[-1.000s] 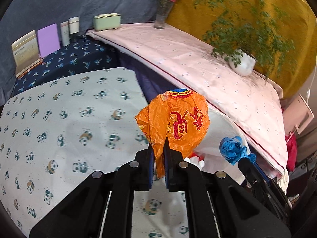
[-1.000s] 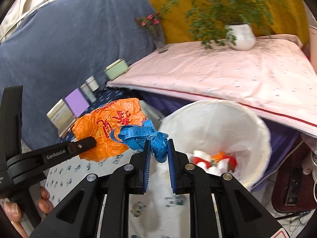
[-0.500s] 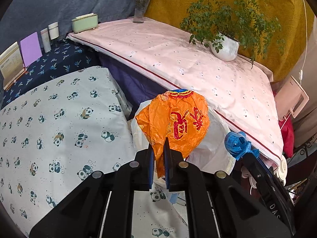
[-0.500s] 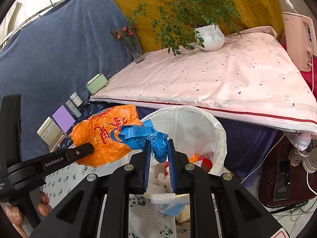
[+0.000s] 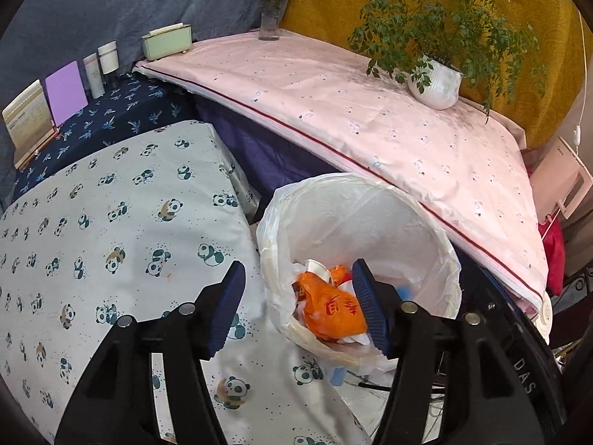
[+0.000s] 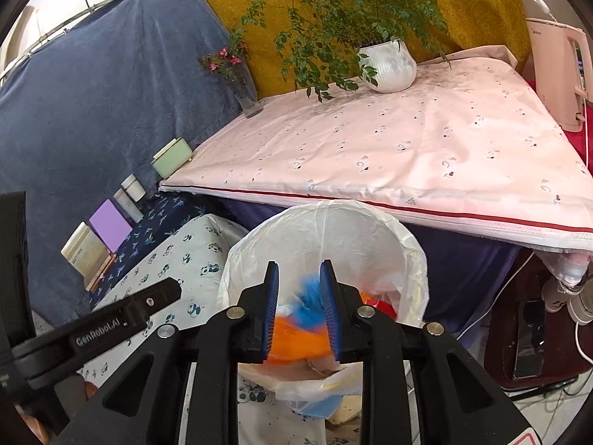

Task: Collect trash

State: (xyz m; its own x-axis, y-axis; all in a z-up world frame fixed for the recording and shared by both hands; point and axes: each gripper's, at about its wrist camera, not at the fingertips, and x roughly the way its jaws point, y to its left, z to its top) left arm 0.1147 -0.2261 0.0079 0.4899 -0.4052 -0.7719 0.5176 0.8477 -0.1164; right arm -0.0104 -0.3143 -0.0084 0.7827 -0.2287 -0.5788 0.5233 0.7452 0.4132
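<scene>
Back wall: blue-grey drape on the left, mustard-yellow cloth on the right.
Raised surface: pink sheet with a red edge stripe, dark purple skirt below.
On it: potted plant in a white ribbed pot, glass vase of pink flowers, pale green box.
Near worktop: panda-print cloth.
Side ledge: navy leaf-print cloth, lilac card.
Floor, right: cables, dark mat.

**Black two-finger grippers with blue ribbed pads**

The left gripper is built from matte black plastic arms, and round silver screws are set at the joints. Its fingers are faced with dark blue ribbed pads. The same black frame, silver screws and blue ribbed pads are seen on the right gripper. White "GenRobot.AI" lettering is printed on the left gripper's side
</scene>
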